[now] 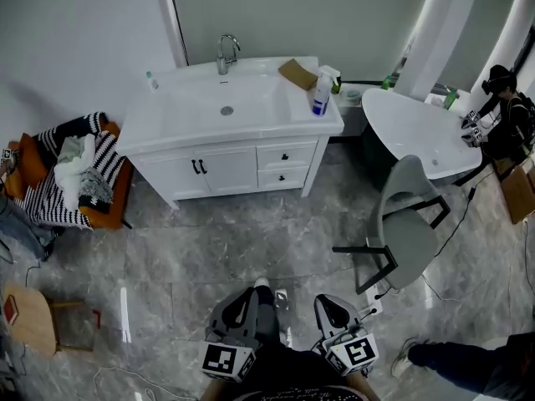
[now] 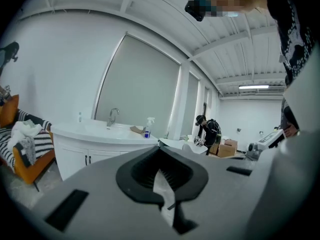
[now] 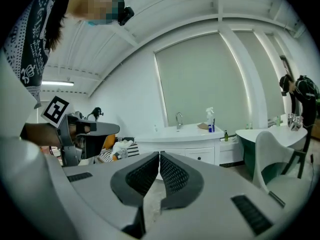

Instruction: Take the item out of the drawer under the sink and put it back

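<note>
The white sink cabinet (image 1: 219,167) stands across the room at the top of the head view, also seen in the left gripper view (image 2: 85,154) and the right gripper view (image 3: 185,149). Its two small drawers (image 1: 284,155) on the right side are closed, so whatever is inside is hidden. My left gripper (image 1: 251,292) and right gripper (image 1: 328,302) hover side by side over the floor near my body, far from the cabinet. The left gripper (image 2: 159,148) is shut on nothing, and the right gripper (image 3: 159,154) likewise has its jaws together with nothing between them.
A grey chair (image 1: 410,220) and a white bathtub (image 1: 418,128) stand right of the cabinet. An orange armchair with striped cloth (image 1: 71,178) is to the left, a wooden stool (image 1: 29,316) nearer. A spray bottle (image 1: 321,94) stands on the counter. A person (image 1: 506,115) works at far right.
</note>
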{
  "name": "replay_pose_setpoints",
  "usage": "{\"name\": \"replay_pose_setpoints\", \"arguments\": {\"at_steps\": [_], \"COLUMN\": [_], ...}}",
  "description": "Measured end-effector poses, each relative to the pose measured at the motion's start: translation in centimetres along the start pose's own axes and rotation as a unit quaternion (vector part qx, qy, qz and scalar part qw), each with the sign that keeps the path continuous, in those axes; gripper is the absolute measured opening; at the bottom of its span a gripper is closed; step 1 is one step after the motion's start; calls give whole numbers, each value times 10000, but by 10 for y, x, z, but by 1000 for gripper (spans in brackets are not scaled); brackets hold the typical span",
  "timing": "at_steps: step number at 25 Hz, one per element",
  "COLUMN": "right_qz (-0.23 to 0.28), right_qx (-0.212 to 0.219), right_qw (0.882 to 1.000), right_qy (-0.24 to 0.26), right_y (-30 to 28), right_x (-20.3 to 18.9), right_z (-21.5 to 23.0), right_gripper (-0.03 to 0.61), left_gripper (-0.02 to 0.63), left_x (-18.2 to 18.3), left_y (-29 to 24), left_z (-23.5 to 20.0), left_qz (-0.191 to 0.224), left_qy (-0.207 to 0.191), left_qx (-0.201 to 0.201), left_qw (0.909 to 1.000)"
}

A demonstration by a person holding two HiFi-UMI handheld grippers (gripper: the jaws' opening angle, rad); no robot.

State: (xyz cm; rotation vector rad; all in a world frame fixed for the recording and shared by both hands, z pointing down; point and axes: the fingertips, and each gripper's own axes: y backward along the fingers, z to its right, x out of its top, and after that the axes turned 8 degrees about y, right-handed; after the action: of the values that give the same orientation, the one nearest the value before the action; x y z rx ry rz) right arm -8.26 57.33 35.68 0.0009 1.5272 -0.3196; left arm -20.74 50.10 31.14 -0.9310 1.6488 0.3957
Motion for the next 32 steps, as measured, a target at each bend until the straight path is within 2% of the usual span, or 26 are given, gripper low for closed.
{"name": "replay_pose_setpoints", "arguments": {"at_steps": [7, 14, 22, 32], "right_qz": [-2, -16, -165, -136], "right_qx": [-209, -464, -438, 128], "right_qw": [9998, 9988, 9989, 9994], "right_qy": [50, 154, 89, 286], "right_y": [-98, -174, -225, -305], "right_x": [46, 66, 66, 85], "right_z": [50, 92, 132, 213], "right_gripper": [20, 20, 20, 20], "left_gripper": [0, 0, 0, 0], "left_x": [56, 86, 96, 126], "left_y": [-94, -169, -221, -312], "left_z": [-51, -95, -121, -140], "left_qz": [-69, -142, -219, 119], "left_qy": [-64, -78, 40, 187], "left_qx": [-309, -490, -294, 164], "left_qw": [9995, 9987, 9993, 9996]}}
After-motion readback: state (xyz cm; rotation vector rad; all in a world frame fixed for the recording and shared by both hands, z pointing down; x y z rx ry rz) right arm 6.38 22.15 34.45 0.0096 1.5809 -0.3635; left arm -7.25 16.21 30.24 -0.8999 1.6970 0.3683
